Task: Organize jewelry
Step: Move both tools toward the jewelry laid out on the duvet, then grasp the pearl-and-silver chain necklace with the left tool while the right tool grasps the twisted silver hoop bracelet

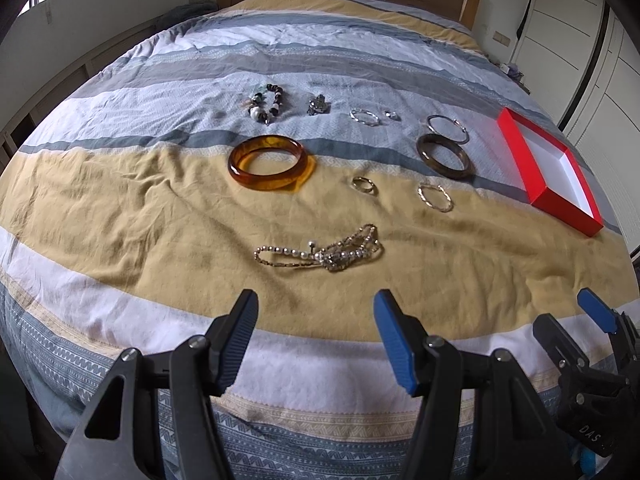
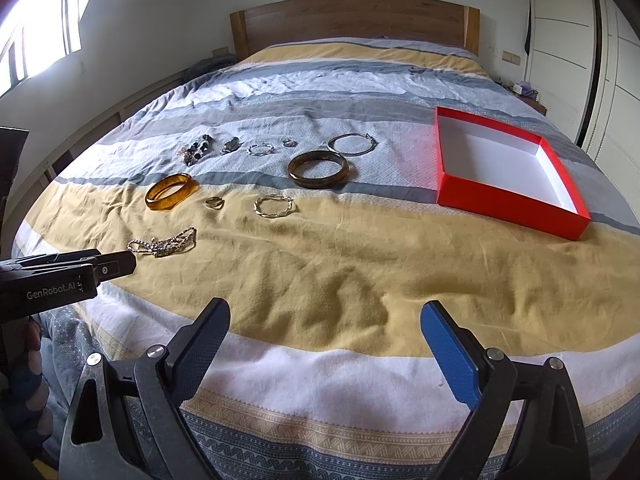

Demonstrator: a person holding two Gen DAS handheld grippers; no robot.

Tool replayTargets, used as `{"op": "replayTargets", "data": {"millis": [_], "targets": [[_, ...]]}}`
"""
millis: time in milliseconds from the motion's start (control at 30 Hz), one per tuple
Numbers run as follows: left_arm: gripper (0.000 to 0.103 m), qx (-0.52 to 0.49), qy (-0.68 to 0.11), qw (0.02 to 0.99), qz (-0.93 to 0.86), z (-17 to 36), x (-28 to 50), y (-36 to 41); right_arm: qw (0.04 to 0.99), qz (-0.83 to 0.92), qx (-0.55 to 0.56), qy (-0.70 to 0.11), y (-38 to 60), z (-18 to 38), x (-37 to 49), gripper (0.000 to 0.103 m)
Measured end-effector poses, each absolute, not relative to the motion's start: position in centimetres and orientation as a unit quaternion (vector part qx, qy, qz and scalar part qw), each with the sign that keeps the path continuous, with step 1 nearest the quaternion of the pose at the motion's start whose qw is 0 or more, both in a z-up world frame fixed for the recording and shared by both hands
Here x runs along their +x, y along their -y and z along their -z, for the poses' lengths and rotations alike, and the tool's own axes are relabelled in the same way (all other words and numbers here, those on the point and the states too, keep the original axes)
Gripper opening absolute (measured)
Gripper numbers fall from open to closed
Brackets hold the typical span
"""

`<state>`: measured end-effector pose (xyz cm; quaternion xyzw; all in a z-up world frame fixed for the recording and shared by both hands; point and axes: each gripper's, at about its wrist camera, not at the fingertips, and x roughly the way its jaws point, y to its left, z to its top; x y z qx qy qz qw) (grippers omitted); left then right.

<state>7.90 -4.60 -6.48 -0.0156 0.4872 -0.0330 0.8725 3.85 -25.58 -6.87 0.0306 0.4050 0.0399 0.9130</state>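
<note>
Jewelry lies spread on a striped bedspread. An amber bangle [image 1: 269, 161] [image 2: 171, 191], a dark brown bangle [image 1: 445, 155] [image 2: 319, 169], a pearl necklace heap [image 1: 320, 254] [image 2: 165, 245], a small gold ring [image 1: 363, 185] [image 2: 214, 202], a twisted gold bracelet [image 1: 435, 197] [image 2: 274, 206], a silver hoop [image 1: 447, 128] [image 2: 351, 143] and a beaded bracelet [image 1: 266, 104] [image 2: 197, 149] all rest apart. An empty red box [image 1: 549, 172] [image 2: 507, 172] with white lining sits at the right. My left gripper [image 1: 316, 304] hovers open just short of the pearl necklace. My right gripper [image 2: 325, 312] stands open over bare bedspread.
A wooden headboard [image 2: 352, 16] is at the far end, white wardrobe doors [image 2: 616, 80] to the right, a window [image 2: 36, 40] at the left. The right gripper's fingers [image 1: 592, 312] show beside the left one; the left gripper's body [image 2: 60, 276] shows at the left edge.
</note>
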Motion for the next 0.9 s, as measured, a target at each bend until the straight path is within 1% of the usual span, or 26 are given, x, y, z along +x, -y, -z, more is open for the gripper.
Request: {"op": "replayTargets", "data": {"millis": [133,233,367,633,900], "targets": [[0.058,-0.021,-0.494,0.868,0.034,7.1,8.7,4.7,0.910,-0.048,0.029,-0.411,25.5,7.3,4.6,0.088],[0.058,-0.022,-0.499,0.866,0.035,7.5,9.1,4.8,0.907,-0.054,0.028,-0.416,25.4,7.5,5.1,0.086],[0.058,-0.031,-0.505,0.862,0.039,8.2,9.8,4.8,0.905,-0.059,0.026,-0.420,25.3,7.9,5.7,0.086],[0.058,-0.111,-0.523,0.844,0.055,9.4,12.1,3.7,0.901,-0.063,0.027,-0.428,25.2,8.6,6.8,0.086],[0.058,-0.147,-0.531,0.833,0.042,10.7,14.5,3.0,0.896,-0.069,0.026,-0.438,25.0,9.3,8.1,0.086]]}}
